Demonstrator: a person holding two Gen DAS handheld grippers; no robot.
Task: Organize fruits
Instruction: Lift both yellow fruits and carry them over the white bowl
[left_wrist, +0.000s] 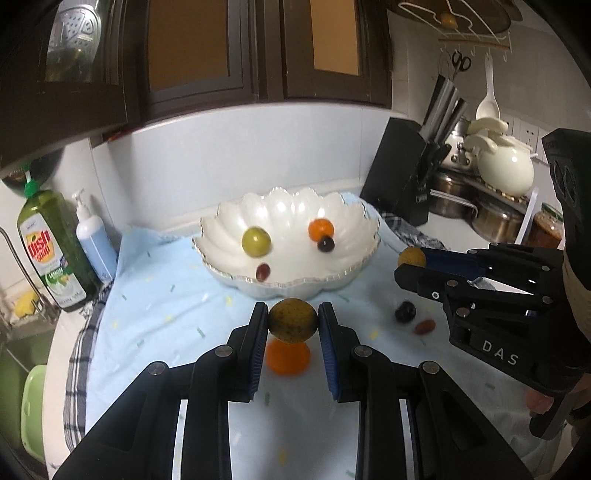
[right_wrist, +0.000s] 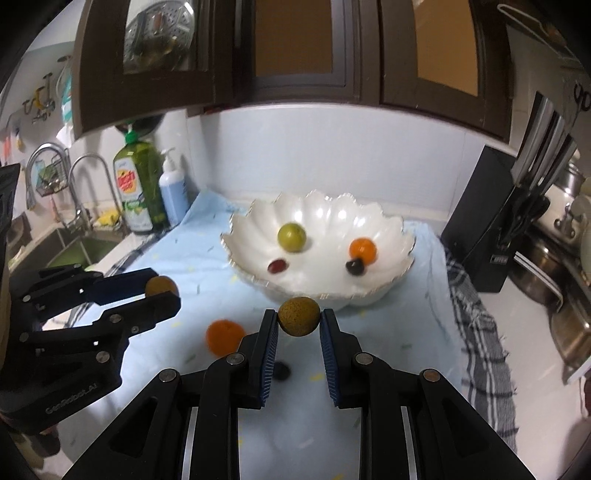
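My left gripper (left_wrist: 293, 320) is shut on a brown speckled fruit (left_wrist: 293, 320), held above the blue cloth in front of the white scalloped bowl (left_wrist: 221, 258). My right gripper (right_wrist: 299, 316) is shut on a second brown speckled fruit (right_wrist: 299, 316) near the bowl's (right_wrist: 402, 236) front rim. The bowl holds a green fruit (left_wrist: 256, 241), an orange fruit (left_wrist: 320, 229), a dark grape (left_wrist: 326, 244) and a red grape (left_wrist: 263, 271). On the cloth lie an orange fruit (left_wrist: 288, 357), a dark grape (left_wrist: 405, 312) and a red grape (left_wrist: 424, 326). Each gripper shows in the other's view: right (left_wrist: 410, 264), left (right_wrist: 162, 290).
A green dish soap bottle (left_wrist: 51, 251) and a blue pump bottle (left_wrist: 94, 240) stand at the left by the sink (right_wrist: 74, 247). A black knife block (left_wrist: 402, 173), pots (left_wrist: 495, 218) and a white kettle (left_wrist: 506, 166) stand at the right. A checked towel (right_wrist: 476, 332) lies under the blue cloth (left_wrist: 166, 295).
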